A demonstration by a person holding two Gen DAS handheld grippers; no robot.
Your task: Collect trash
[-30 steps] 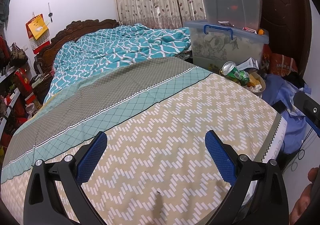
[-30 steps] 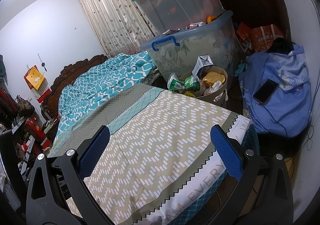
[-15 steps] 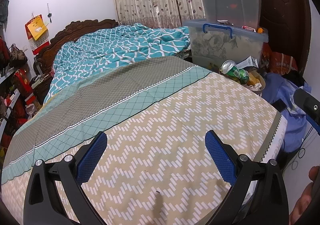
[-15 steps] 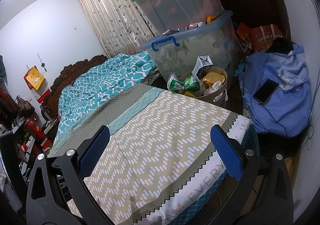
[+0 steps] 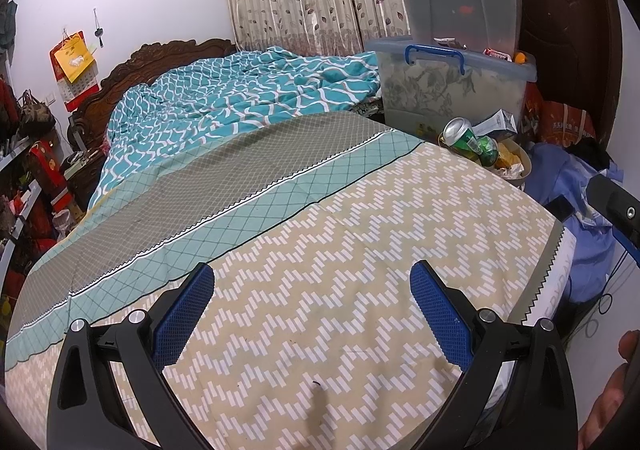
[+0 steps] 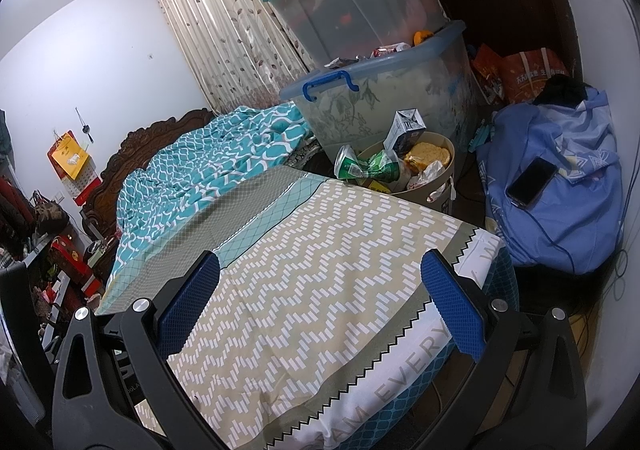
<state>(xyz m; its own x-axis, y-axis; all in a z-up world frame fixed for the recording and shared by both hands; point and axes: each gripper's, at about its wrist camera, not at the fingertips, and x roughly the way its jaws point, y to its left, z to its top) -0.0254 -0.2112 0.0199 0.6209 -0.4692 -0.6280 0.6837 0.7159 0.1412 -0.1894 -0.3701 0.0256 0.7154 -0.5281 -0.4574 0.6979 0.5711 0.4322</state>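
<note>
A round beige trash bin (image 6: 438, 185) stands on the floor past the far corner of the bed, heaped with trash. A crushed green can (image 6: 366, 167) lies on its near rim, a white carton (image 6: 406, 127) sticks up behind, and wrappers fill the rest. The same bin (image 5: 522, 169) with its green can (image 5: 466, 137) shows in the left wrist view. My left gripper (image 5: 312, 314) is open over the patterned bedspread (image 5: 320, 270) with nothing in it. My right gripper (image 6: 320, 308) is open above the bed's foot corner, well short of the bin.
Two stacked clear storage boxes (image 6: 384, 101) stand behind the bin. A blue bag (image 6: 560, 201) with a black phone (image 6: 530, 181) on it sits on the floor at right. A teal quilt (image 5: 224, 105) is bunched by the headboard. A hand (image 5: 608, 398) shows at the lower right.
The left wrist view has backed off slightly, so the bin and boxes look a little smaller. The right gripper has not moved. Both stay open.
</note>
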